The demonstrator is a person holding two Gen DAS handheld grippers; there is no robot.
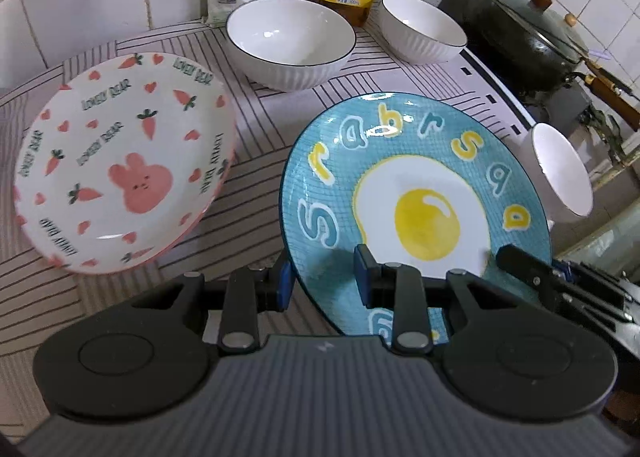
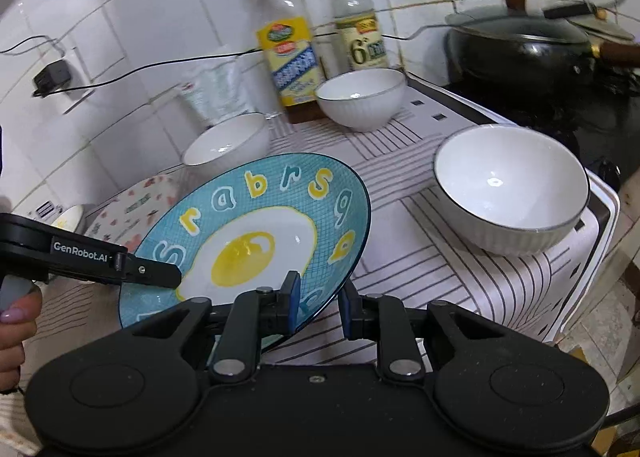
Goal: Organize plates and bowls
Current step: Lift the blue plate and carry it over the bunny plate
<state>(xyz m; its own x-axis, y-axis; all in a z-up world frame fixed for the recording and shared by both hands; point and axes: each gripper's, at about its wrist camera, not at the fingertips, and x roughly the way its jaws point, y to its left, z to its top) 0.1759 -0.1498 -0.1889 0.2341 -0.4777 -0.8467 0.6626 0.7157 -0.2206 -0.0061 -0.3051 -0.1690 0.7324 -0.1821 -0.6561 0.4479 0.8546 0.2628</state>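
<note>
- A pink-rimmed rabbit plate (image 1: 120, 161), glazed ceramic printed with carrots and hearts, is sitting at nine o'clock on the striped cloth covering the surface (image 1: 256, 193), tilted toward the left wrist camera.
- The left gripper (image 1: 320, 277) is pinching the near rim of the blue egg plate (image 1: 416, 193) between narrowed fingers (image 1: 362, 277), one blue pad above the rim and one below.
- The right gripper (image 2: 318, 303) is holding the same plate at its six o'clock edge, its fingers (image 2: 294, 297) likewise narrowed around the rim, so the plate is hanging tilted above the surface between both tools.
- The egg plate is looking like stiff, glossy stoneware: probably fairly heavy, slick and breakable, and best gripped by its rim at two spread points.
- Three white ribbed bowls with dark rims are waiting: a wide one (image 1: 290, 45) at twelve o'clock, a smaller one (image 1: 422, 31) at one o'clock, another (image 2: 512, 189) at three o'clock.
- Two sauce bottles (image 2: 290, 41) and a lidded black wok (image 2: 520, 45) are standing behind.
</note>
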